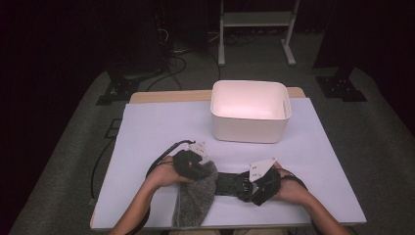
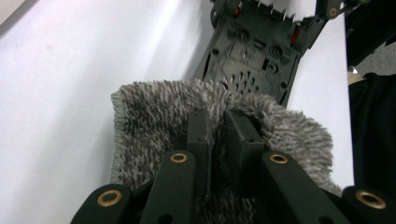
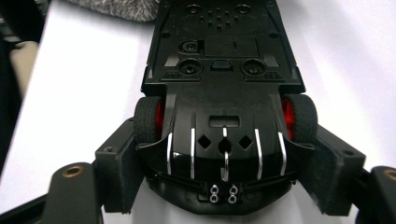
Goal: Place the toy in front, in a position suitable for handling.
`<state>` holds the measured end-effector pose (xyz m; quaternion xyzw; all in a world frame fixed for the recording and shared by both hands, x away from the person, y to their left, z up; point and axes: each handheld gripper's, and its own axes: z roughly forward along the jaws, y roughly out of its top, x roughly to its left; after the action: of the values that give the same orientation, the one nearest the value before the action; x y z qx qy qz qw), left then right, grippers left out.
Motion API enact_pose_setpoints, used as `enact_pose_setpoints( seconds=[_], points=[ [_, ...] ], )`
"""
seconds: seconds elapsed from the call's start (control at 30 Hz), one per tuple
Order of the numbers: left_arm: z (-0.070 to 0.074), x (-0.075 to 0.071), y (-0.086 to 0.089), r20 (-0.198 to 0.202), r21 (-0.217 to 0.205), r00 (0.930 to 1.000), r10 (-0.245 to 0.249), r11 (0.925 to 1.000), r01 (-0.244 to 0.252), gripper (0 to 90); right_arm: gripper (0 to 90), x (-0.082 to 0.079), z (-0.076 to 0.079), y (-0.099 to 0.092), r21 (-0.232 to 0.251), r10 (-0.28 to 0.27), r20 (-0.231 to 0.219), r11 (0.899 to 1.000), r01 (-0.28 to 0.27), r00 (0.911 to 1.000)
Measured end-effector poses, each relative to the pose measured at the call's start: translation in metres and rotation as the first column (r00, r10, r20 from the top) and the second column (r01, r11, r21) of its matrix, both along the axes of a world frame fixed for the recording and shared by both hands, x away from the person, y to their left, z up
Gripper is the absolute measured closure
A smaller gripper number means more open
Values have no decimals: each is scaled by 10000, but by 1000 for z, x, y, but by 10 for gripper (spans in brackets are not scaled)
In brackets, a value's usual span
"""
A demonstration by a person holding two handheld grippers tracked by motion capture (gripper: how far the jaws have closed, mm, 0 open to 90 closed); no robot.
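Left gripper (image 2: 215, 135) pinching fuzzy grey cloth (image 2: 154, 121), soft, floppy. Right gripper (image 3: 224, 172) spread wide, clamping upside-down toy car (image 3: 224, 84) at wheels; I'd say light, rigid, slick plastic.

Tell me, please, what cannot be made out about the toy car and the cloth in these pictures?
- Toy car: it lies underside up, so its top is hidden in both gripper views.
- Car's far end: covered by the grey cloth in the left gripper view, cut off by the top edge in the right gripper view.
- High view: car too small and dark, flanked by the left gripper and right gripper.
- Cloth's near part: hangs past the table edge.
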<state>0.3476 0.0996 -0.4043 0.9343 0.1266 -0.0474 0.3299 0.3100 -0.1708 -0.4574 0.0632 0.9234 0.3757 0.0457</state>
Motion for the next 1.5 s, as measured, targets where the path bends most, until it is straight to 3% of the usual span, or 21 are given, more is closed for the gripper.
enact_pose_setpoints(
  seconds=[0.17,0.27,0.33,0.53,0.7,0.97,1.17,1.33,1.5],
  points=[
    [3,-7,-7,29,-57,9990,-440,9990,440,806,237,-5,2,-2,72,494,-401,9988,-492,9980],
    [0,-10,-12,22,99,9983,-576,9983,576,806,236,-7,0,-1,-194,458,-262,9987,-463,9986],
    [-1,-11,-13,45,166,9984,-566,9983,565,792,235,-6,-1,-2,-33,375,-408,9993,-376,9985],
    [7,-10,-5,109,12,9990,-439,9990,439,637,234,-8,-1,-2,-12,196,-418,9998,-197,9989],
    [18,-14,5,138,-449,9992,-369,9983,374,570,233,-10,2,-1,-52,64,-409,10000,-66,9991],
    [15,-19,5,-104,-616,9940,-1091,9922,1083,427,232,-11,5,-1,5,-70,-549,10000,70,9985],
    [20,-23,10,-179,-817,9904,-1367,9875,1349,395,232,-10,2,-2,56,-129,-681,9999,134,9976],
    [26,-23,11,55,-929,9910,-1340,9866,1339,392,232,-10,0,-2,22,-120,-697,9999,121,9975],
    [26,-26,4,151,-756,9862,-1650,9833,1656,386,232,-10,0,-2,24,-115,-716,9999,117,9974]
  ],
)
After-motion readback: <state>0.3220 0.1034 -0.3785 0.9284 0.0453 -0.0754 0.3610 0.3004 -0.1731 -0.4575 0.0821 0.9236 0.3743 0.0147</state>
